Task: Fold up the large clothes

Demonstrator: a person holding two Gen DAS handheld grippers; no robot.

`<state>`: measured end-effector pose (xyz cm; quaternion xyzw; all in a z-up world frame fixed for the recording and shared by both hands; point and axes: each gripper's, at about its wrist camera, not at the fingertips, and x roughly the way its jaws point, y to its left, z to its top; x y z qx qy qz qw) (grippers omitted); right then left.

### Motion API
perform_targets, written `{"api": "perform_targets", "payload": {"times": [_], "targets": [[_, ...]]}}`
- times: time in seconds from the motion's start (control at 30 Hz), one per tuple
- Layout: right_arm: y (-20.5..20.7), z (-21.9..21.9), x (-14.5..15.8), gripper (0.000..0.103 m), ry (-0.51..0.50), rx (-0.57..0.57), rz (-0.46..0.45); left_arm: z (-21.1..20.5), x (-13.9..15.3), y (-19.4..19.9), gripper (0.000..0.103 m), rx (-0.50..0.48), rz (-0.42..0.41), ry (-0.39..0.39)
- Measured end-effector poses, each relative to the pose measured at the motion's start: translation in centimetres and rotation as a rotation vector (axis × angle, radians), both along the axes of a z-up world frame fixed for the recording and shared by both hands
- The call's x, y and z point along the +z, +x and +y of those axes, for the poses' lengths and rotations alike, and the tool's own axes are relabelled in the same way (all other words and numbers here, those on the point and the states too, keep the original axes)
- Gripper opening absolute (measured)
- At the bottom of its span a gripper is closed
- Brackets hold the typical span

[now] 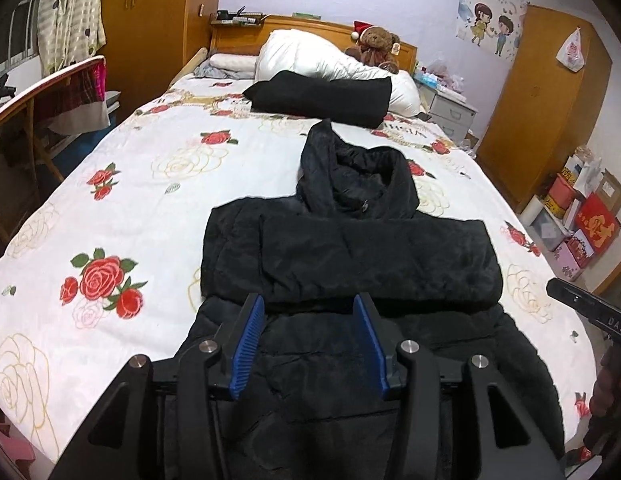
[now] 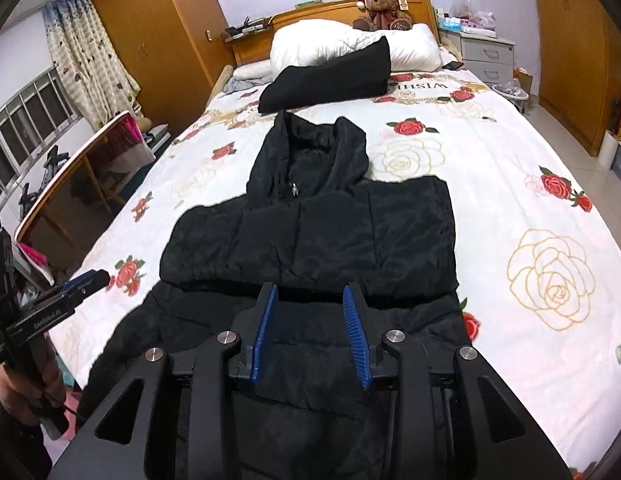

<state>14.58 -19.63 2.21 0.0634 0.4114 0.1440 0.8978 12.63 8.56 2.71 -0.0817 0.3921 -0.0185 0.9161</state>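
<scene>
Black puffer jacket (image 1: 350, 256) on bed (image 1: 150, 200), directly ahead of both tools, sleeves folded across. Left gripper (image 1: 309, 314), right gripper (image 2: 309, 303): jaws spread, empty. Soft, bulky, slippery shell; pinch hem corners nearest tools.

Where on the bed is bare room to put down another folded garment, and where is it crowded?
The floral bedspread left of the black jacket is bare up to the bed's edge. A second bare patch lies right of the jacket, around the gold rose. The head end is crowded: folded black garment, white duvet, teddy bear.
</scene>
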Motion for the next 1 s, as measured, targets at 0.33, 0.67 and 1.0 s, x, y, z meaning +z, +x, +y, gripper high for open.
{"api": "perform_targets", "payload": {"times": [0.33, 0.67, 1.0], "targets": [[5.0, 0.8, 1.9, 0.035, 0.003, 0.018, -0.006, -1.5, 1.2, 5.5, 0.05, -0.038, -0.009, 0.003], [15.0, 1.9, 1.3, 0.035, -0.003, 0.027, 0.03, -1.4, 1.5, 16.9, 0.05, -0.062, -0.015, 0.039], [26.9, 1.3, -3.6, 0.035, 0.018, -0.003, 0.111, -1.9, -3.9, 30.1, 0.054, -0.065, 0.057, 0.044]]}}
